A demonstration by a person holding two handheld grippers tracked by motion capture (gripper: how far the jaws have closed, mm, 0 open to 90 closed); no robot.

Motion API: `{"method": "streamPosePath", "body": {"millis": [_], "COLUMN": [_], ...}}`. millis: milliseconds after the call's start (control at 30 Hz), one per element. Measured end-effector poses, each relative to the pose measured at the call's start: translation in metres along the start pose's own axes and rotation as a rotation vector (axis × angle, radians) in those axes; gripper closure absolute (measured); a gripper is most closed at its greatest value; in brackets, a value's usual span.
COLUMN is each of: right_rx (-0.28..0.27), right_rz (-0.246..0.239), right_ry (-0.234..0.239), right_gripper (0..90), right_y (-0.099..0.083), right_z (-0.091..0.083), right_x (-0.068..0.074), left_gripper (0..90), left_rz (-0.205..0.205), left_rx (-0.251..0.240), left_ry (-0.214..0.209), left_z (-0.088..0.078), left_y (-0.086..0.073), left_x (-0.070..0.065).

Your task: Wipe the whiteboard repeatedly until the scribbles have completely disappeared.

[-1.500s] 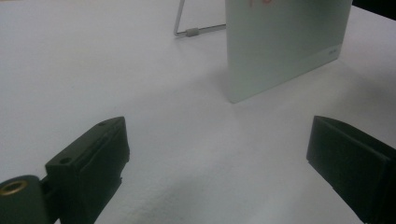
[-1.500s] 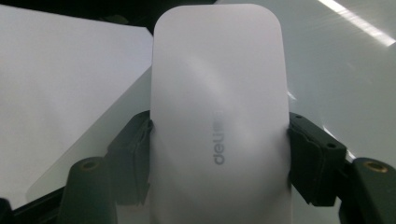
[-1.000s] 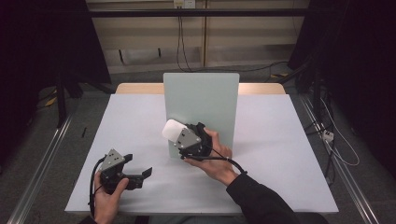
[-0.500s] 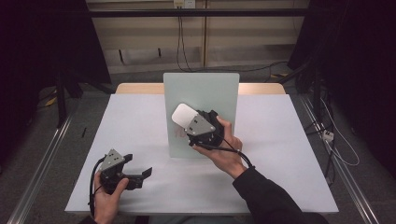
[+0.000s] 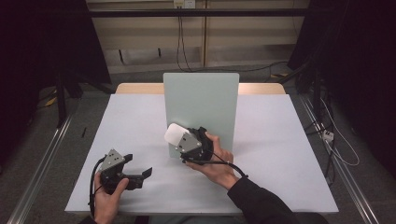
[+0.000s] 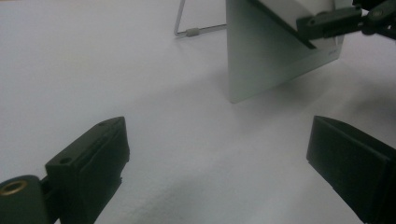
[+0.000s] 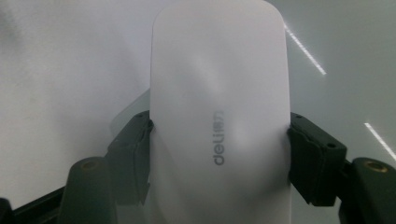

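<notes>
A white block-shaped eraser (image 5: 174, 134) with grey "deli" lettering (image 7: 218, 105) is clamped by its two sides in my right gripper (image 5: 181, 141) (image 7: 219, 149). It sits at the lower left of an upright pale green board (image 5: 201, 100), right at the board's face (image 7: 341, 51); whether it touches I cannot tell. My left gripper (image 5: 140, 173) rests low at the table's front left, its jaws wide open with nothing between them (image 6: 217, 140). From there I see the board's bottom corner (image 6: 261, 65) and a jaw of the right gripper (image 6: 329, 21).
The board stands at the middle of a white table (image 5: 285, 140) on a wire stand (image 6: 191, 31) behind it. Rails and loose cables (image 5: 327, 135) run along the floor on both sides of the table.
The right gripper carried the eraser up and right across the board's face, then back down to the lower left. The left gripper stayed put.
</notes>
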State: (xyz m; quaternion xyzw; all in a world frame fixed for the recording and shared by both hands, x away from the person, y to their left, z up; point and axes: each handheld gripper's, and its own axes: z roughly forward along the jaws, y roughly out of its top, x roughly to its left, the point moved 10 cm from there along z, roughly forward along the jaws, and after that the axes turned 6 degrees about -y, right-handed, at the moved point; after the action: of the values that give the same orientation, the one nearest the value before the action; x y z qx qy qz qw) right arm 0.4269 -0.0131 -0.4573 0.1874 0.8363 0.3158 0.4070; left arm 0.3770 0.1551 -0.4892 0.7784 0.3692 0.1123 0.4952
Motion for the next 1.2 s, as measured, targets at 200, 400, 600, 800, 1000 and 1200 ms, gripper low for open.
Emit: {"method": "streamPosePath", "body": {"millis": [200, 400, 600, 800, 1000, 1200], "right_rx": [0.025, 0.032, 0.004, -0.019, -0.016, 0.001], "right_rz": [-0.008, -0.018, 0.038, 0.09, 0.089, 0.045], "right_ry": [0.058, 0.049, -0.021, -0.081, -0.075, -0.031], "right_gripper": [31.6, 31.6, 31.6, 31.6, 31.6, 31.6], "right_y": [-0.007, -0.007, -0.002, 0.001, 0.0, -0.005], "right_z": [0.005, 0.004, -0.009, -0.019, -0.016, -0.006], "right_x": [0.019, 0.017, -0.017, -0.044, -0.038, -0.011], "left_gripper": [5.6, 5.6, 5.6, 5.6, 5.6, 5.6], "left_rz": [-0.003, -0.002, -0.002, 0.001, 0.002, 0.002], "left_rx": [-0.004, -0.006, -0.007, -0.003, -0.003, -0.003], "left_ry": [0.001, -0.001, -0.003, -0.002, -0.001, -0.002], "left_z": [0.0, 0.0, 0.0, 0.0, 0.001, 0.0], "left_y": [0.0, 0.001, 0.001, 0.0, 0.0, 0.0], "left_x": [0.0, 0.0, -0.001, 0.0, -0.001, -0.001]}}
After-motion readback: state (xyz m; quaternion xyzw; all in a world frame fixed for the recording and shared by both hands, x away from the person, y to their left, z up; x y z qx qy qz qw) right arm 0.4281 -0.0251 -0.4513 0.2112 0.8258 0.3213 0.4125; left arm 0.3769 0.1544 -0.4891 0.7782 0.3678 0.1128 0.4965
